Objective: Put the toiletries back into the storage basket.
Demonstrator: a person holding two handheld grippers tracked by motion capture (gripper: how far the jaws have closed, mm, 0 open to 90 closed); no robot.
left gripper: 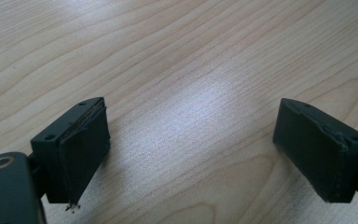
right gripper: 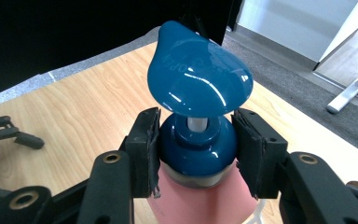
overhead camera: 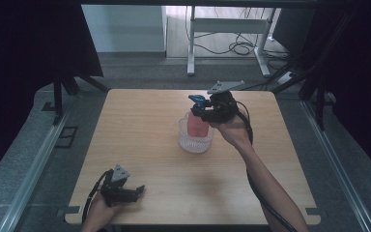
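Glossy blue pump cap (right gripper: 197, 140) pinched by right gripper (right gripper: 196, 151), left gripper (left gripper: 191, 154) spread over woodgrain table (left gripper: 177, 56).

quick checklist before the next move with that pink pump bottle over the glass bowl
1. Right tongs shut on the pump bottle's blue collar: ok.
2. Bottle upright: ok.
3. Bottle sits at the glass bowl, base down inside its rim: ok; whether it touches the bottom: cannot tell.
4. Pump head free of the pads: ok.
5. Left tongs open, nothing between them, over bare table: ok.
6. Bowl held steady by anything: not ok.
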